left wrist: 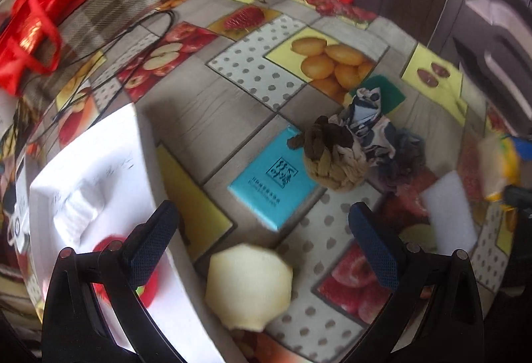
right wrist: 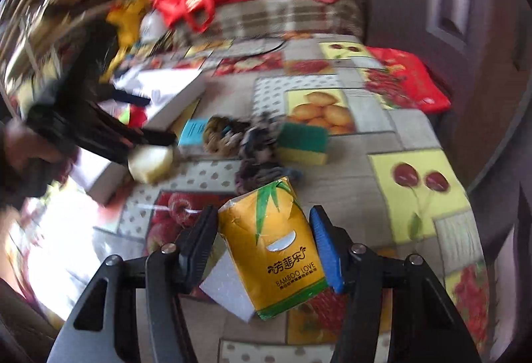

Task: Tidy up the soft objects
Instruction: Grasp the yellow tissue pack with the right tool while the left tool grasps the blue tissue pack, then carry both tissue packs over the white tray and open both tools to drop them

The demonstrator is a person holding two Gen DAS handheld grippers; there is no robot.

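Slippage is your risk: your right gripper [right wrist: 262,250] straddles the yellow tissue pack [right wrist: 271,250], jaws barely touching — it may tip. Your left gripper [left wrist: 262,250] hangs open over the pale foam ball [left wrist: 249,286]. At 1 o'clock lies the rope knot [left wrist: 329,160]. Only the right view shows the green-yellow sponge [right wrist: 302,143] whole.

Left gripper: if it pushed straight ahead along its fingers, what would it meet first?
Probably the pale yellow sponge ball lying low between the open left gripper's fingers; beyond it lies the blue tissue pack. Depth is uncertain in this blurred view.
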